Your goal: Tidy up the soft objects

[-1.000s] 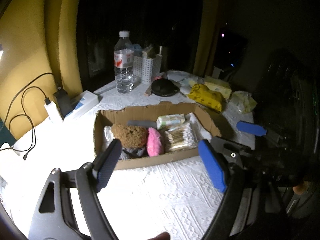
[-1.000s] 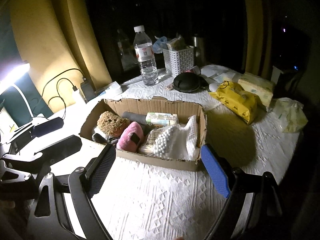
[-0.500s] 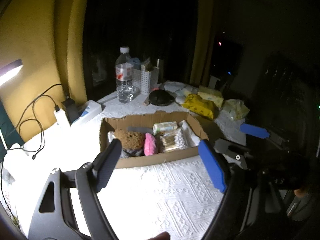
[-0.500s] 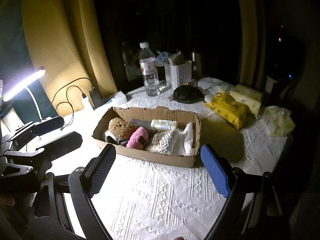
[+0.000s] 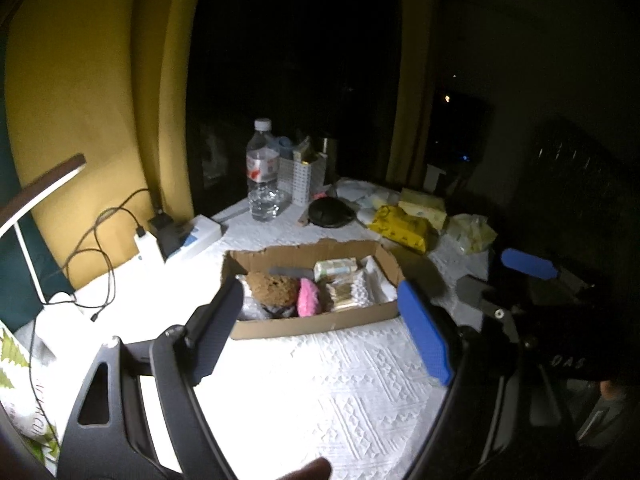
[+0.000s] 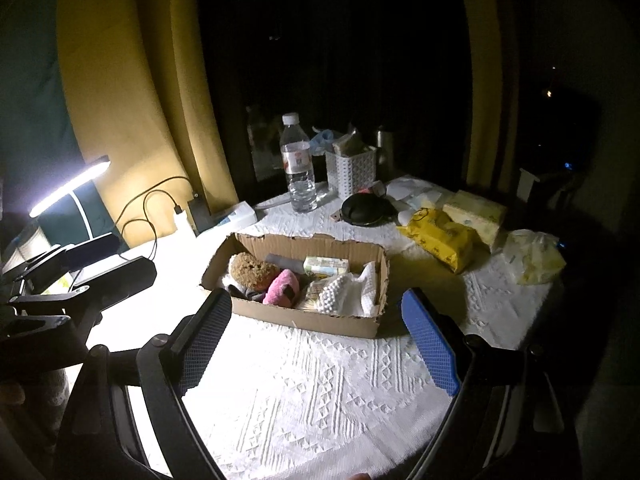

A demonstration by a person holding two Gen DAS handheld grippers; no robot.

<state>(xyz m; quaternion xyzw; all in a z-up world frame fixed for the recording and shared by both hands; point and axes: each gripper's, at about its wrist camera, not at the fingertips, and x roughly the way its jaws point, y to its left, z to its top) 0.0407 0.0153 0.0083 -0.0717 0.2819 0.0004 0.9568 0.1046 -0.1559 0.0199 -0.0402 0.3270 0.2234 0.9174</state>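
A low cardboard box (image 5: 316,322) (image 6: 304,316) stands mid-table on a white textured cloth. Inside lie a brown sponge (image 5: 272,288) (image 6: 253,270), a pink soft object (image 5: 308,302) (image 6: 283,289), a small pale packet (image 5: 335,268) (image 6: 325,266), and a bag of cotton swabs (image 5: 347,294) (image 6: 336,294). My left gripper (image 5: 320,336) is open and empty, well back from the box's front wall. My right gripper (image 6: 320,340) is open and empty, also back from the box. The right gripper also shows in the left wrist view (image 5: 528,264), and the left one in the right wrist view (image 6: 108,276).
Behind the box stand a water bottle (image 5: 262,178) (image 6: 298,168), a white perforated basket (image 6: 351,168) and a black round case (image 6: 366,208). A yellow pack (image 6: 440,238), tissue packs (image 6: 476,210) and a crumpled bag (image 6: 534,254) lie at right. A lit desk lamp (image 6: 68,186), chargers and cables (image 5: 152,236) sit at left.
Both grippers have pulled back and up from the box, which now looks smaller and farther. Both stay open and empty. The box contents have not moved.
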